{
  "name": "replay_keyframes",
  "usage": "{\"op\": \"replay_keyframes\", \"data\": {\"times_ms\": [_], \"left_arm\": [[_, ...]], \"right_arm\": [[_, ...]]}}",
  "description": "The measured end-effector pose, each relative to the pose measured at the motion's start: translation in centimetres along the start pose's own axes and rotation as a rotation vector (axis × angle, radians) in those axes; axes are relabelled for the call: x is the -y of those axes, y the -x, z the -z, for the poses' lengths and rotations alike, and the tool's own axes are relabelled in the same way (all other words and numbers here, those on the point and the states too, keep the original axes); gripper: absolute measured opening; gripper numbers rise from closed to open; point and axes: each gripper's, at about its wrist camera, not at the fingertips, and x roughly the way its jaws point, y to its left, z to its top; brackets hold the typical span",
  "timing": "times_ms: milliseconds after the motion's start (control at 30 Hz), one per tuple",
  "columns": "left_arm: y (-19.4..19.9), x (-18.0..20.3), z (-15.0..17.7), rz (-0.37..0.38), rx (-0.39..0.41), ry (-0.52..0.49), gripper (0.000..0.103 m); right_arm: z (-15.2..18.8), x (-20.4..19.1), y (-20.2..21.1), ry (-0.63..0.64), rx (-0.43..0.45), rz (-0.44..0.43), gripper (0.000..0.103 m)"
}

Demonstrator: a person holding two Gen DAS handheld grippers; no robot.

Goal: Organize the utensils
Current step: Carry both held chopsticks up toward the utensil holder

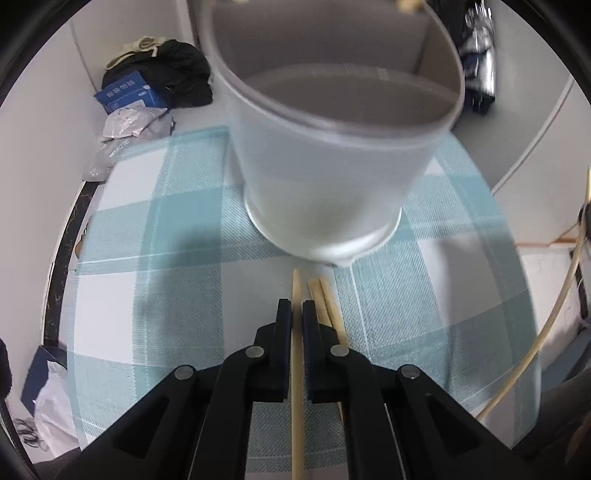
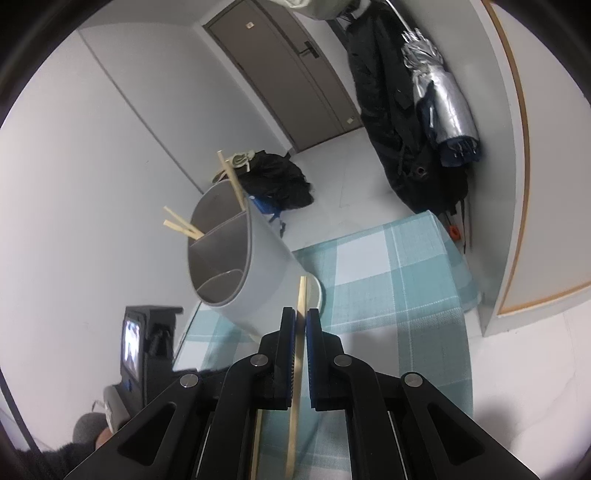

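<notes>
While the holder [image 1: 332, 177] stands on the desk [image 1: 424, 295], each hand-held gripper, left [image 1: 296, 306] and right [image 2: 301, 314], clamps a chopstick [image 1: 295, 369].

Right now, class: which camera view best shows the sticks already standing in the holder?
The right wrist view. There the whole holder shows, with sticks poking above its rim from the far compartments. The left wrist view is too close and blurred: only a stick tip peeks in at the top edge.
</notes>
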Motion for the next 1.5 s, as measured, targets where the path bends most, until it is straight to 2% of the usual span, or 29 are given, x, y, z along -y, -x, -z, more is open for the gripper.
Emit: {"op": "replay_keyframes", "data": {"times_ms": [267,467,767,1000,1300,1500], "left_arm": [[7.9,-0.7,0.9,0.099,0.25,0.044,0.002],[11.1,0.6,1.5,0.137,0.342,0.043,0.001],[12.5,1.0,1.1,0.153,0.358,-0.009,0.001],[13.8,1.1,0.9,0.16,0.349,-0.028,0.001],[16.1,1.1,-1.4,0.191,0.368,-0.025,0.001],[18.0,1.6,-3.9,0.19,0.389,-0.048,0.001]], "right_arm": [[0.9,-3.5,2.0,0.117,0.067,-0.001,0.005],[1.7,-6.1,3.0,0.201,0.104,-0.001,0.005],[2.9,-8.7,2.8,0.276,0.122,0.02,0.005],[2.6,-8.8,2.5,0.243,0.118,0.006,0.005],[0.9,-10.3,3.7,0.263,0.149,-0.025,0.005],[-1.8,-10.8,4.3,0.253,0.154,-0.043,0.005]]}}
